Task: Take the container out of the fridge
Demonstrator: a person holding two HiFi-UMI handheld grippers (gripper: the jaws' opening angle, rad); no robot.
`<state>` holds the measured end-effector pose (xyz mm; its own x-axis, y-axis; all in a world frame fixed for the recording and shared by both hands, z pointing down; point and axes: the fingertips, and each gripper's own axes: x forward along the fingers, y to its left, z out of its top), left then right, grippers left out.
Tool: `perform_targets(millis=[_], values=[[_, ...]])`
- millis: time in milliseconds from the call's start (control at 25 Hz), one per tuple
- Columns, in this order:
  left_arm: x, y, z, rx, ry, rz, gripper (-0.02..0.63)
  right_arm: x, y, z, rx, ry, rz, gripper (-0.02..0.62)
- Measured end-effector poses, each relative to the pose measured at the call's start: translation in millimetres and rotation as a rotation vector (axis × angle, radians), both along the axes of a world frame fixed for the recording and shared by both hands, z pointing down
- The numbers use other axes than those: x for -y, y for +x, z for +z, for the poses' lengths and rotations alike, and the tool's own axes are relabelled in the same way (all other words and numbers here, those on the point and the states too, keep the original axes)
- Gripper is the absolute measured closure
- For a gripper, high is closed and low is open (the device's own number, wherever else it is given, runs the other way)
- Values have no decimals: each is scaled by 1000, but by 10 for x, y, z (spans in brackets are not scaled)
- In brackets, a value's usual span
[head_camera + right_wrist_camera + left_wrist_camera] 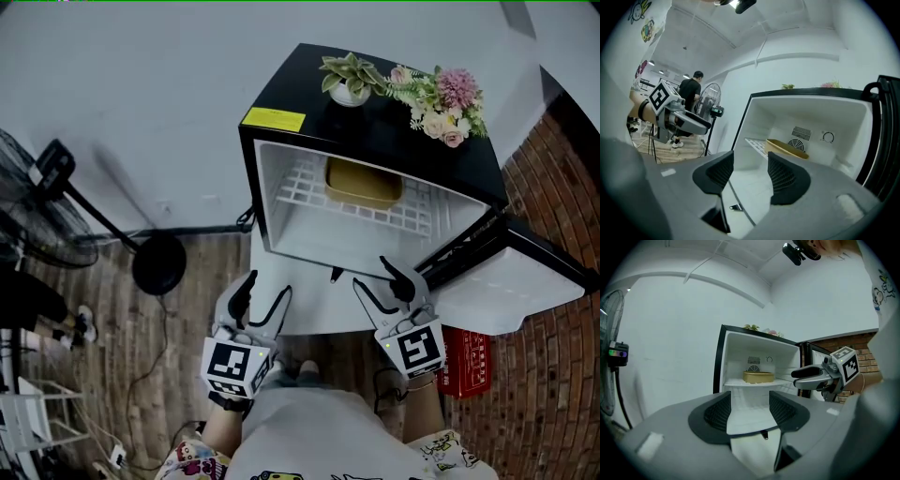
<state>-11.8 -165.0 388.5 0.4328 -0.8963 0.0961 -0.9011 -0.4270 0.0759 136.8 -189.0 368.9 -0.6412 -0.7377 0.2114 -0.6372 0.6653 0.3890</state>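
Two tools: the left tool (267, 288) and right tool (375, 277) are held side by side just in front of the open fridge (281, 150). Both point into it, probably lined up for a reach.
Container: the tan, shallow container (364, 183) sits on the wire shelf (300, 192) by its back edge, near the middle. Neither tool touches it and both are well apart from it.
Door: the door (511, 281) is swung wide to the right, so the shelf's front edge is clear to reach.
Left tool: its jaws are apart with nothing between the pads. Only the fridge's white floor shows through the gap.
Right tool: its jaws are spread fairly wide, empty and touching nothing.
Why open: spread jaws are probably meant to slip over the container's rim or wall.
Stage: the reach has not begun and the container is inside the fridge.
Fridge top: a plant (349, 80) and flowers (445, 103) stand along the back edge, out of the way.
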Motion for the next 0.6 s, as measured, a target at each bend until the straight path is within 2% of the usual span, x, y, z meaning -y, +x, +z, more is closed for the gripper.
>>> perform_targets(millis=[440,600], values=[[47,-25,48,4,-7,-10,354,181,-230,102,-163,39,-90,364],[89,-57,82,3,-16,-15,354,328,-232,144,-245,62,-73,362]])
